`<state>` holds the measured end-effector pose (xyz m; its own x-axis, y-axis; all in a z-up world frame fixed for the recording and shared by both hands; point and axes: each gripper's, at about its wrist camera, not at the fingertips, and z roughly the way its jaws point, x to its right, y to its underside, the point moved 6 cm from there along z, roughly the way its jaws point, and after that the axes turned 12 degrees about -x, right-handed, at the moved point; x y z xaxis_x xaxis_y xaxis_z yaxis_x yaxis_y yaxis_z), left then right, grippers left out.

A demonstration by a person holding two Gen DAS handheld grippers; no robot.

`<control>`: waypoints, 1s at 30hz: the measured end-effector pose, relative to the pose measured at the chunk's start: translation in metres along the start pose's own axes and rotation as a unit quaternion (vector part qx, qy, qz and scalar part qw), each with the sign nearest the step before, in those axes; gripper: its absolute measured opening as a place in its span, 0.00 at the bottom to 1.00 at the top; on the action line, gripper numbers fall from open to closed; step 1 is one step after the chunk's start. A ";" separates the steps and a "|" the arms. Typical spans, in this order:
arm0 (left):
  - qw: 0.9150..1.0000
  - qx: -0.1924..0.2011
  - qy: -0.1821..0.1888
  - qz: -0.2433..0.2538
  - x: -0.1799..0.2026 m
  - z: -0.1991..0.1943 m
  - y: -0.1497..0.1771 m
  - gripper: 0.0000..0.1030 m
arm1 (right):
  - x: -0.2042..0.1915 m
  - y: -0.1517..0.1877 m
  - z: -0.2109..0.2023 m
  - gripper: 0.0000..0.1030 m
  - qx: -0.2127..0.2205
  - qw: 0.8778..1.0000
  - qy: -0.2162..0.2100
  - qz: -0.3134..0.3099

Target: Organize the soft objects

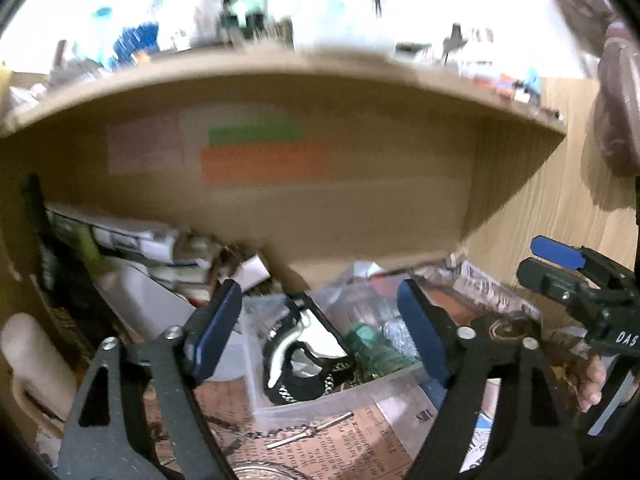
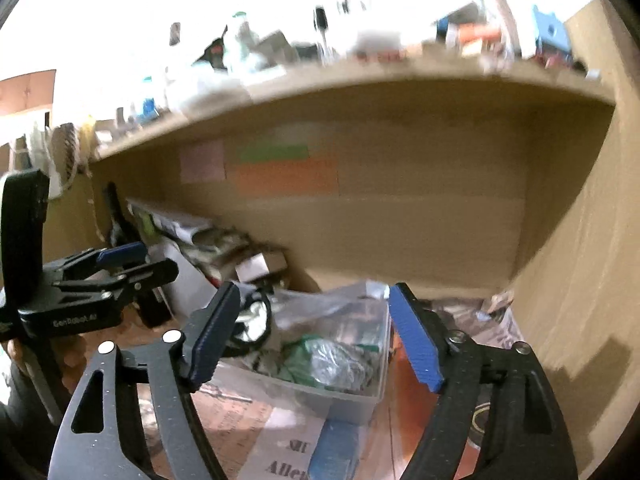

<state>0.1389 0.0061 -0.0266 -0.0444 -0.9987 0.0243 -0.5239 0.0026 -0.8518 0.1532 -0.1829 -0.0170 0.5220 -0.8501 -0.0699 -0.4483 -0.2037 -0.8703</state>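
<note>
Both claws hang released, holding nothing; the left claw (image 1: pixel 320 328) and the right claw (image 2: pixel 316 332) each point at a clear plastic bin (image 2: pixel 352 396) on the newspaper-covered surface (image 1: pixel 352 440) under a wooden shelf (image 1: pixel 280 64); a green soft item (image 2: pixel 304 356) and a black-and-white item (image 1: pixel 304 356) lie inside it.

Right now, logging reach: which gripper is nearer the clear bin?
Roughly equal, I can't tell. Left gripper and right gripper both hover open over the bin, side by side.
</note>
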 end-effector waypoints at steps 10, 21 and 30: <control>0.998 0.052 -0.018 -0.005 -0.003 -0.054 0.005 0.96 | -0.019 -0.006 -0.029 0.91 0.039 0.999 -0.009 0.009; 0.998 0.064 -0.014 -0.013 -0.003 -0.068 0.011 1.00 | -0.030 0.000 -0.046 1.00 0.055 0.998 0.001 0.011; 0.998 0.060 -0.015 -0.013 -0.002 -0.066 0.013 1.00 | -0.032 0.000 -0.043 1.00 0.053 0.999 0.000 0.009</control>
<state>0.0764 0.0117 -0.0028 -0.0064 -0.9994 0.0335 -0.4183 -0.0278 -0.9079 0.1046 -0.1764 0.0064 0.5150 -0.8529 -0.0854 -0.3772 -0.1360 -0.9161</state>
